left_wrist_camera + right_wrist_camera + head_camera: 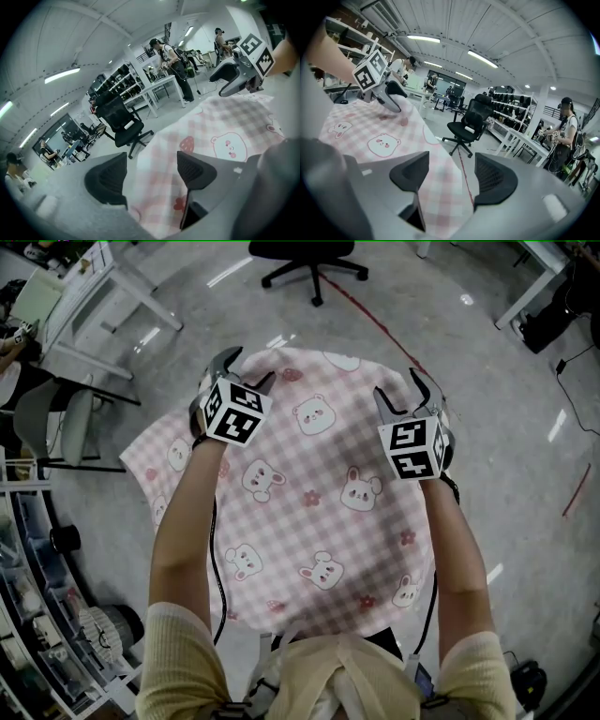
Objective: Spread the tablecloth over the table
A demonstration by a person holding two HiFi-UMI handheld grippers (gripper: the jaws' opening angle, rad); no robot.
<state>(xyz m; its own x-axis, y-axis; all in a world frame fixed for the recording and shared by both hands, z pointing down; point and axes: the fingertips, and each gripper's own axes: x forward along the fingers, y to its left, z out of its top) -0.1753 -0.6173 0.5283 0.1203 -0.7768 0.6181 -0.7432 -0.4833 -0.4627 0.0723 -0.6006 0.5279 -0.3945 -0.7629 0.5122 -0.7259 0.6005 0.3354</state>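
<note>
The room was a workshop with a glossy grey floor (450,343) and one black office chair (309,254). One pink checked tablecloth (309,521) lay spread flat. Two tools sat over its far edge, the left tool (247,371) and the right tool (398,390). Both had jaws wide apart, with the cloth beneath them and not gripped.

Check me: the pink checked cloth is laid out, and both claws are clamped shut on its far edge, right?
Wrong on the grip. The pink checked cloth is laid out, and both claws sit at its far edge, but open: the left gripper view shows the left claw with jaws apart, the right gripper view the same for the right claw.
</note>
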